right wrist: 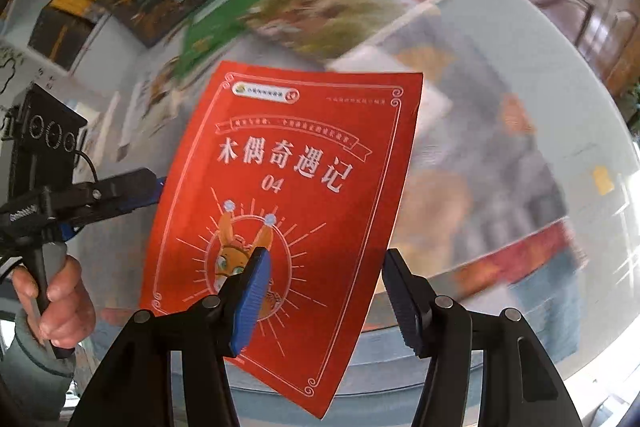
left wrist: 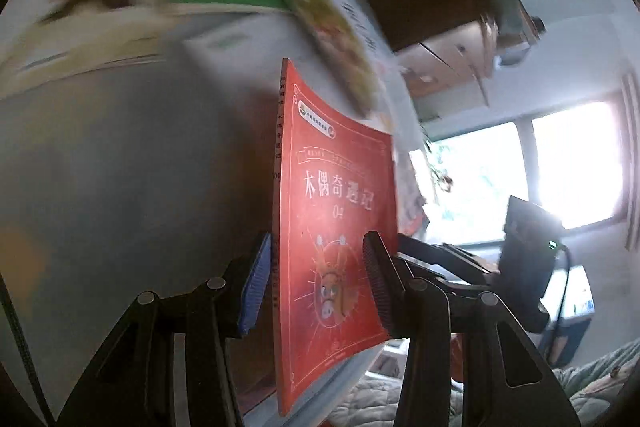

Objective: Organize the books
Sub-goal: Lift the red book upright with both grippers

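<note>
The red book [right wrist: 288,195] hung in the air above the round table [right wrist: 520,99], its long axis running from about one o'clock at the top edge to seven o'clock at the bottom in the right wrist view, title upright. The left wrist view showed it nearly edge-on, spine [left wrist: 277,187] standing vertical. The left gripper [left wrist: 316,283] pinched the book, one pad on the cover, the other behind the spine. The right gripper [right wrist: 324,299] had the book's lower part between its fingers; whether both pads pressed it could not be told. Only the right view showed the person's hand [right wrist: 60,299] at eight o'clock and blurred books [right wrist: 328,11] at twelve. Only the left view showed a bright window [left wrist: 560,167] at three
</note>
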The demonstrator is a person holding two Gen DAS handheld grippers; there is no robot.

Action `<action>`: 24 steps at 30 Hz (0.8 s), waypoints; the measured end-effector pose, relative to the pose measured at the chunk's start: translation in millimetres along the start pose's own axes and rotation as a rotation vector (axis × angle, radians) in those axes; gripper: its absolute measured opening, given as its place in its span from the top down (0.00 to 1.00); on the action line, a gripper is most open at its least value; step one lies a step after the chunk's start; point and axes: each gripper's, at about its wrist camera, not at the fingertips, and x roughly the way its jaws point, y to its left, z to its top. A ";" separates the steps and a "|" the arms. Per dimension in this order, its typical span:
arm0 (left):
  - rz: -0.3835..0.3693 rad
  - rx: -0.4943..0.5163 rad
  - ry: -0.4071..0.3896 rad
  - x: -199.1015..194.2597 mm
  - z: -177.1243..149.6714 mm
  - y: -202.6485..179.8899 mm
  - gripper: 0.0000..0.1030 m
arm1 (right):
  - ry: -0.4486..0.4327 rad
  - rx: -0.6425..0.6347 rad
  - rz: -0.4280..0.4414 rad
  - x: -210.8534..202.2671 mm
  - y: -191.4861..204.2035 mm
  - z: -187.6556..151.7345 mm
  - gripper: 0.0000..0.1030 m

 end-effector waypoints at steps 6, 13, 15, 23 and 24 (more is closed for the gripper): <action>0.073 -0.127 -0.125 -70.0 -19.3 71.1 0.59 | -0.021 -0.123 0.032 29.3 97.7 9.1 0.44; 0.110 -0.219 -0.215 -108.9 -31.4 129.6 0.59 | -0.014 -0.135 0.054 83.5 170.9 28.4 0.45; 0.104 -0.198 -0.196 -109.0 -40.8 128.6 0.59 | -0.008 -0.134 0.037 82.6 172.3 18.6 0.45; 0.059 -0.166 -0.145 -97.0 -65.4 124.7 0.61 | -0.016 -0.122 0.008 78.9 170.6 -22.0 0.54; 0.013 -0.162 -0.151 -97.2 -63.8 122.1 0.61 | -0.025 -0.119 -0.007 79.0 172.3 -23.0 0.54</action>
